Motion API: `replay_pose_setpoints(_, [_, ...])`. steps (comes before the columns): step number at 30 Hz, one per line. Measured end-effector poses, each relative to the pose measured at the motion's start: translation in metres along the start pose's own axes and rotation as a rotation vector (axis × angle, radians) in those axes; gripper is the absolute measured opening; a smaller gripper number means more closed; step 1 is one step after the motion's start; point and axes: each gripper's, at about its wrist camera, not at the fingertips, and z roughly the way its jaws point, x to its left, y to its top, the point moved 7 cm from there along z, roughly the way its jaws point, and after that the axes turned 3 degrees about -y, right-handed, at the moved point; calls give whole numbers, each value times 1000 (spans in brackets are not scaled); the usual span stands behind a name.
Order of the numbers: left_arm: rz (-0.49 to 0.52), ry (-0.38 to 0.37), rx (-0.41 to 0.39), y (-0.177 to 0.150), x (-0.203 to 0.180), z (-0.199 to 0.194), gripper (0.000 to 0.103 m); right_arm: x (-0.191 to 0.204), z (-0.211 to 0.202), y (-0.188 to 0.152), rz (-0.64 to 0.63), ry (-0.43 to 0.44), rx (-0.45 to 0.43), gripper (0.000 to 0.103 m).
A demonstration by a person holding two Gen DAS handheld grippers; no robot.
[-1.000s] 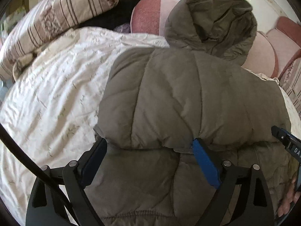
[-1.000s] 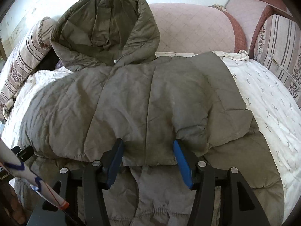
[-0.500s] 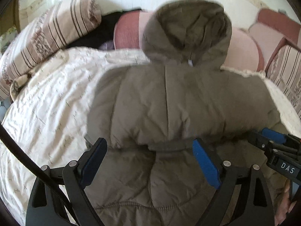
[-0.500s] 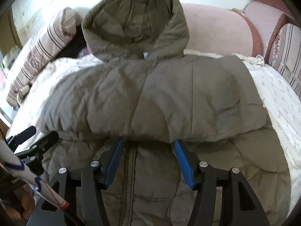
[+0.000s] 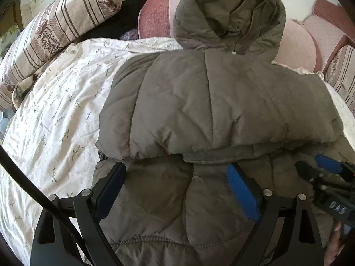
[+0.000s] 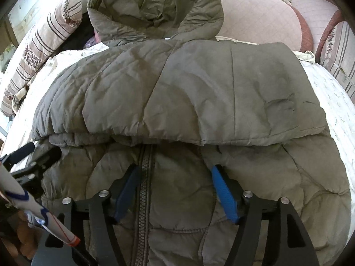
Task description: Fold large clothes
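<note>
Black jaws, blue pads (image 5: 241, 195), seemingly ribbed

Open floral bedsheet (image 5: 55, 115) is lying left of the folded jacket (image 5: 210, 110), giving passage. Striped bolster (image 5: 55, 28) and pink headboard cushions (image 6: 255, 17) are blocking the far side (hood (image 6: 155, 6) propped against them).

Bed's got a white leaf-print sheet (image 5: 55, 115), striped pillow (image 5: 57, 28) upper left, pink padded headboard (image 6: 255, 17) along the top, daylight everywhere.
</note>
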Motion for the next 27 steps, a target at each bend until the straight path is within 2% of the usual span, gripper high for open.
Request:
replay_pose_setpoints(12, [29, 26, -161, 17, -2, -34, 92, 5, -3, -2, -32, -43, -15, 77])
replay_pose_setpoints(17, [65, 47, -219, 20, -8, -45, 92, 20, -23, 4, -66, -18, -88, 77])
replay_pose_setpoints(21, [87, 58, -238, 21, -12, -49, 92, 22, -37, 11, -74, -29, -158, 77])
replay_pose_setpoints(27, [99, 71, -250, 22, -13, -50, 92, 10, -33, 14, -21, -32, -145, 77])
